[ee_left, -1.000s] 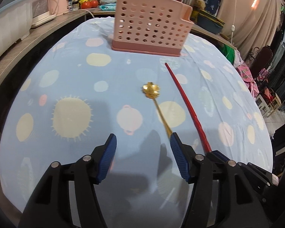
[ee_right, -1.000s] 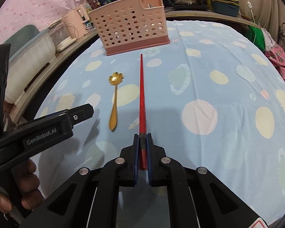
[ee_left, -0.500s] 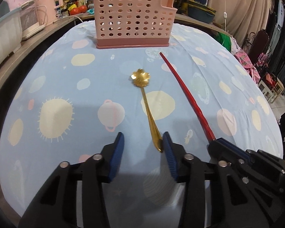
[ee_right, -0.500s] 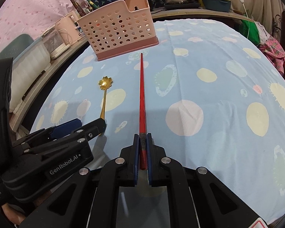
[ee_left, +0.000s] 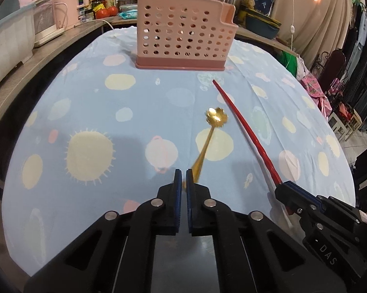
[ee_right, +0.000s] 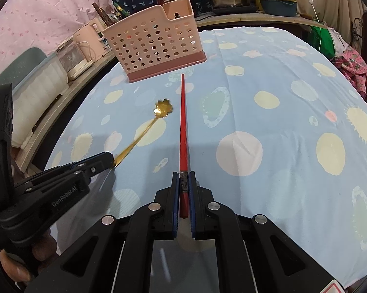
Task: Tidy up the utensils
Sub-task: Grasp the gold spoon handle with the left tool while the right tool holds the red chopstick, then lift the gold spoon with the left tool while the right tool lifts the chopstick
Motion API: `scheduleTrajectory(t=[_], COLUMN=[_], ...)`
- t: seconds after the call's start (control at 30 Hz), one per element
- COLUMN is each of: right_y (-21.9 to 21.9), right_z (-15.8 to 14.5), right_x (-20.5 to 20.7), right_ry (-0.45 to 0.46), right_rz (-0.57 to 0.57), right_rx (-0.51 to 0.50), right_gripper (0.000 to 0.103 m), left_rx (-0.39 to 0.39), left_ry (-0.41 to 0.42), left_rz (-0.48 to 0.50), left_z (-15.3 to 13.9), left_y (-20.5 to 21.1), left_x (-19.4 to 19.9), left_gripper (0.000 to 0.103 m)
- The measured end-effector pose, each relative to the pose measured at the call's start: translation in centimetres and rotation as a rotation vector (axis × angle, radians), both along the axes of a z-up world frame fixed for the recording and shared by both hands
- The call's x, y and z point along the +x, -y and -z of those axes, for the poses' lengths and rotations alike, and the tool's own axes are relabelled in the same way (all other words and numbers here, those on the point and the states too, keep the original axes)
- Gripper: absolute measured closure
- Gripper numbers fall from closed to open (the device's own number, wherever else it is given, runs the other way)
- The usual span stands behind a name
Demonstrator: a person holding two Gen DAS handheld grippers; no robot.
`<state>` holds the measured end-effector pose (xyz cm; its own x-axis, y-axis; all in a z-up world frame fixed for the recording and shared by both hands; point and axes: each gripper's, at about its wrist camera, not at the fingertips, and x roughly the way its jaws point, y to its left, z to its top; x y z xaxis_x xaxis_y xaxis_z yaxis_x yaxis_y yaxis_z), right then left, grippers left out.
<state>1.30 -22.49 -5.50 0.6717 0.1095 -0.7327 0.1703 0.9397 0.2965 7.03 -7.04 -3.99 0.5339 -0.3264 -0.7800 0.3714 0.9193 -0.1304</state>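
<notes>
L gripper (ee_left: 183,178) pinches gold spoon (ee_left: 214,128) by its handle tip, R gripper (ee_right: 184,182) clamps red chopstick (ee_right: 182,124); spoon may swivel en route to caddy (ee_left: 183,34) at 12.

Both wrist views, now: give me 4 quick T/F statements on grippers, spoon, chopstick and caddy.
1. The left gripper is shut on the handle end of the gold spoon. True.
2. The right gripper is open and holds nothing. False: it is shut on the butt end of the red chopstick.
3. The red chopstick already stands in the pink utensil caddy. False: its tip points toward the caddy and stops short of the base.
4. The spoon's flower-shaped bowl lies left of the chopstick in the right wrist view. True.
</notes>
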Motion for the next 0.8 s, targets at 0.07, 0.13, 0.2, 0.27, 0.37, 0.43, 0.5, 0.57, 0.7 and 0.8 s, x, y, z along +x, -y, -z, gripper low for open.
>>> scheduleTrajectory(t=[0.07,0.13,0.2,0.27,0.37,0.43,0.5,0.57,0.7,0.8], right_y=[0.1,0.1,0.1,0.1,0.1,0.1,0.0,0.0,-0.1,-0.1], right_z=[-0.5,-0.9,-1.2,-1.2,-0.9,-0.7,-0.6,-0.6,-0.4,-0.4], right_x=[-0.1,-0.2,-0.2,-0.2,-0.1,-0.1,-0.1,0.0,0.0,0.0], right_ry=[0.012,0.025,0.031,0.029,0.02,0.015,0.014,0.012,0.008,0.007], right_rz=[0.0,-0.001,-0.005,-0.008,-0.009,-0.011,-0.012,-0.012,-0.013,-0.014], right_rx=[0.003,0.003,0.003,0.003,0.009,0.012,0.012,0.013,0.014,0.014], right_gripper=[0.096,0.096,0.096,0.096,0.096,0.096,0.096,0.096,0.096,0.096], left_rx=[-0.009,-0.019,-0.038,-0.048,-0.04,-0.043,-0.054,-0.05,-0.047,-0.045], left_ry=[0.014,0.013,-0.014,-0.047,-0.062,-0.072,-0.08,-0.072,-0.059,-0.051], left_rz=[-0.004,-0.001,0.013,0.011,-0.002,0.001,-0.001,0.008,0.026,0.028], left_z=[-0.7,-1.1,-0.7,0.1,0.9,1.3,1.7,1.7,2.0,2.0], left_y=[-0.3,-0.4,-0.3,-0.2,-0.2,-0.2,-0.3,-0.2,0.4,0.4], left_x=[0.0,0.0,0.1,0.4,0.6,0.7,0.8,0.6,0.2,0.2], left_gripper=[0.1,0.099,0.099,0.086,0.075,0.075,0.076,0.076,0.089,0.092])
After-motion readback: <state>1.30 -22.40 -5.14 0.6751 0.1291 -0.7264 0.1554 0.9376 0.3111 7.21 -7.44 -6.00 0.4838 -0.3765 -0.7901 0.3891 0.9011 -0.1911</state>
